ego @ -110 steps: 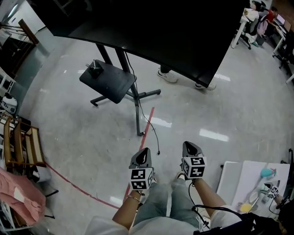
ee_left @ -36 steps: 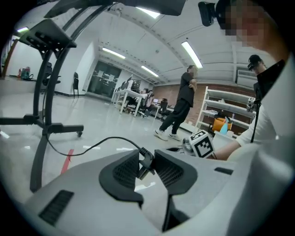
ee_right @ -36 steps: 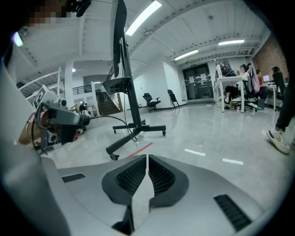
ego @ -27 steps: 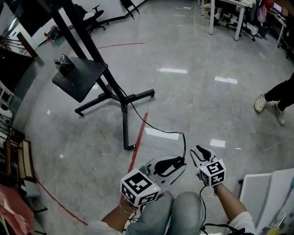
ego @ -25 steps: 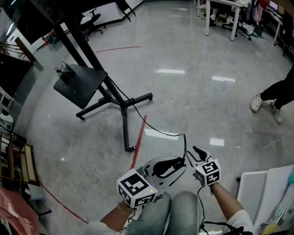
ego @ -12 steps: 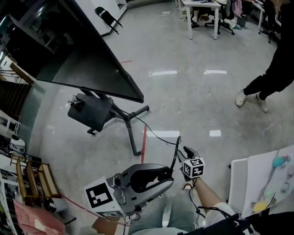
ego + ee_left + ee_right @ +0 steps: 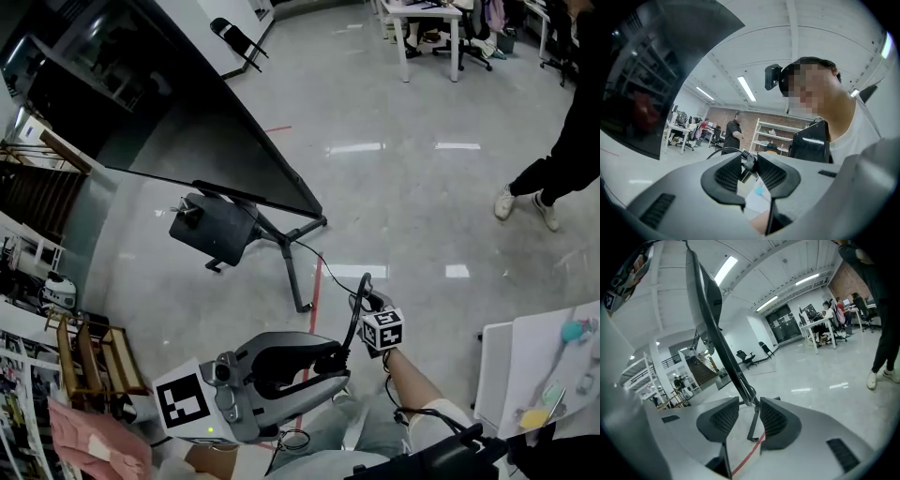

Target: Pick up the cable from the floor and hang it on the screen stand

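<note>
While the left gripper (image 7: 339,361) is clamped on the cable (image 7: 354,314) plug, open floor (image 7: 422,206) is seen ahead and right. It is bounded at left by the screen (image 7: 187,122) edge and stand (image 7: 291,272) legs, at right by a table (image 7: 511,375) and person (image 7: 553,164). Cable is thin, black, looped up from the left jaws just beside the right gripper (image 7: 368,300), then trailed toward the stand. Right jaws have just been opening; wide, nothing pinched.
</note>
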Available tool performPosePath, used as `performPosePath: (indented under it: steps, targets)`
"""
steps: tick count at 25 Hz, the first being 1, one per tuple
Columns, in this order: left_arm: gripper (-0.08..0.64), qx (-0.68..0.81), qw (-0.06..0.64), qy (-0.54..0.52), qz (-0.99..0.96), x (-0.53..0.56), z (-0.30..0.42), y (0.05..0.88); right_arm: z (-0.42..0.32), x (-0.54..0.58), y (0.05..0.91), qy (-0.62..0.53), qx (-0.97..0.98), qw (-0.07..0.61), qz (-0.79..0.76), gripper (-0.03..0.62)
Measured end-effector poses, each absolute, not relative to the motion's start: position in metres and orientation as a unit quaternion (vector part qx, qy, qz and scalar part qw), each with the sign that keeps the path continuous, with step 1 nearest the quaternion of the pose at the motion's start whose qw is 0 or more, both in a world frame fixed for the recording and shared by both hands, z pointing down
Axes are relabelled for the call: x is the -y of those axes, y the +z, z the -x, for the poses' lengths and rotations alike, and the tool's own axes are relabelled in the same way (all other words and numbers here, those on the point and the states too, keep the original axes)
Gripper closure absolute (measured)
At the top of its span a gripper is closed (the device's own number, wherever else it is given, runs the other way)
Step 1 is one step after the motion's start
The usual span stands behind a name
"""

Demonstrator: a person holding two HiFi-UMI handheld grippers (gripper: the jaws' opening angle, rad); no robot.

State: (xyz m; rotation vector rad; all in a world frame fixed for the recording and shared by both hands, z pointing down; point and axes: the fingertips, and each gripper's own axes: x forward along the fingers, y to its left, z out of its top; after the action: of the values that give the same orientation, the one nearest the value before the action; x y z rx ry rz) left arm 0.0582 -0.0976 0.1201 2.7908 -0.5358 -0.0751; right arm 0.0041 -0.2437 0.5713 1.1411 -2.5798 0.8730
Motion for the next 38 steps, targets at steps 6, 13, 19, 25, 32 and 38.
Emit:
performPosePath:
  steps: [6, 13, 19, 25, 32, 38]
  targets:
    - [0.453, 0.202, 0.154, -0.033, -0.967, 0.091, -0.044, 0.107, -0.002, 0.25, 0.563, 0.285, 0.862, 0.107, -0.405, 0.554]
    - [0.453, 0.252, 0.138, -0.029, -0.957, 0.107, -0.013, 0.107, -0.027, 0.248, 0.523, 0.274, 0.87, 0.078, -0.403, 0.557]
    - [0.453, 0.258, 0.074, -0.028, -0.963, 0.109, -0.002, 0.072, -0.078, 0.258, 0.396, 0.213, 0.884, -0.002, -0.416, 0.557]
    - [0.453, 0.281, 0.003, -0.061, -0.958, 0.108, 0.006, 0.014, -0.096, 0.273, 0.23, 0.142, 0.899, -0.07, -0.408, 0.557]
    - [0.456, 0.329, -0.076, -0.081, -0.938, 0.126, 0.015, -0.047, -0.078, 0.28, 0.069, 0.071, 0.935, -0.09, -0.336, 0.557]
    - [0.456, 0.38, -0.139, -0.08, -0.911, 0.141, 0.025, -0.091, -0.063, 0.286, -0.009, 0.032, 0.948, -0.094, -0.301, 0.557]
